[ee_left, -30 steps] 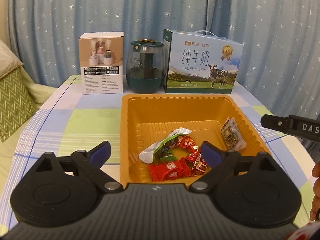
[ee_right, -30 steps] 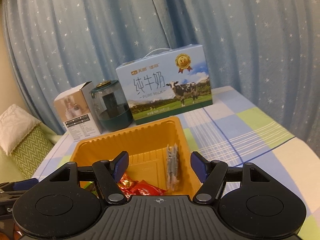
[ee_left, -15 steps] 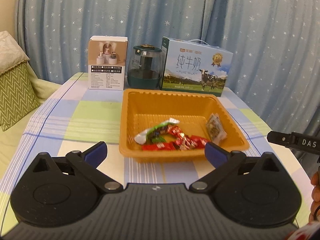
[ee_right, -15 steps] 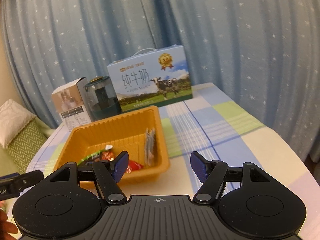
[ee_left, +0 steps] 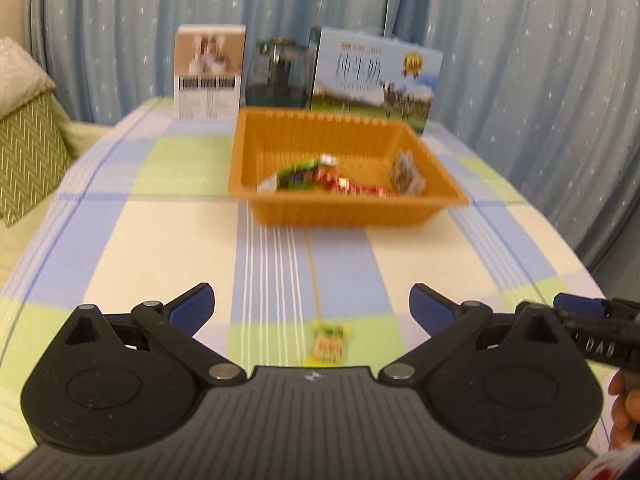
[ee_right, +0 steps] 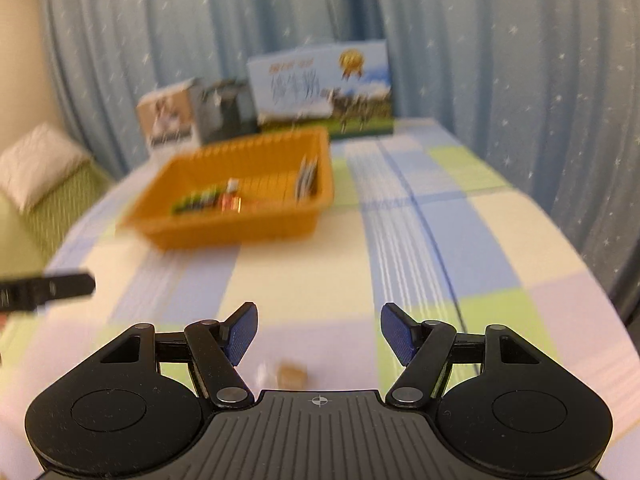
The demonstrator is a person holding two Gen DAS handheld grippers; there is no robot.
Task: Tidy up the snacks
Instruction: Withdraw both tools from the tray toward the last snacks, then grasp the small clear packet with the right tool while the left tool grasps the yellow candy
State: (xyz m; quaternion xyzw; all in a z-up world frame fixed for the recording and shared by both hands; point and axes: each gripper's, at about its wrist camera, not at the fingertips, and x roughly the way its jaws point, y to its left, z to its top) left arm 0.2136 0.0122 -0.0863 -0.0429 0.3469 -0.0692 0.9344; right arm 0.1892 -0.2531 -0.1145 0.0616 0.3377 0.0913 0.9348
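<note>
- The curtain (ee_left: 520, 80), blue with small white stars, hangs behind everything in both views.
- The tabletop (ee_left: 140, 240) wears a checked cloth of blue, green and cream squares.
- A green cushion (ee_left: 28, 152) lies off the tabletop's left edge, with a pale pillow on top of it.
- The milk box (ee_left: 376, 84), printed with a cow and a gold seal, stands at the far edge, just behind the tray.
- The tray (ee_left: 344, 212) is orange and ribbed, well ahead of both tools; it holds a green packet, several red wrappers and a pale packet leaning on its right wall.
- A dark jar (ee_left: 278, 76) stands between the milk box and a small white box (ee_left: 210, 72) at the back.
- The left hand-held gripper (ee_left: 312, 308) has its blue pads spread as wide as they go, with only bare cloth between them; it grips and touches nothing.
- The right hand-held gripper (ee_right: 318, 334) stands partly open, its pads apart and clear of anything, holding nothing. In the left view its tip juts in from the right edge, with fingers of a hand (ee_left: 624, 412) below it.
- A yellow snack (ee_left: 329, 342), with a red patch, lies on the cloth near the left tool's body, below the gap between its pads and not touching them.
- A tan snack (ee_right: 292, 372) lies on the cloth close to the right tool's body, too blurred to read, untouched by the pads.
</note>
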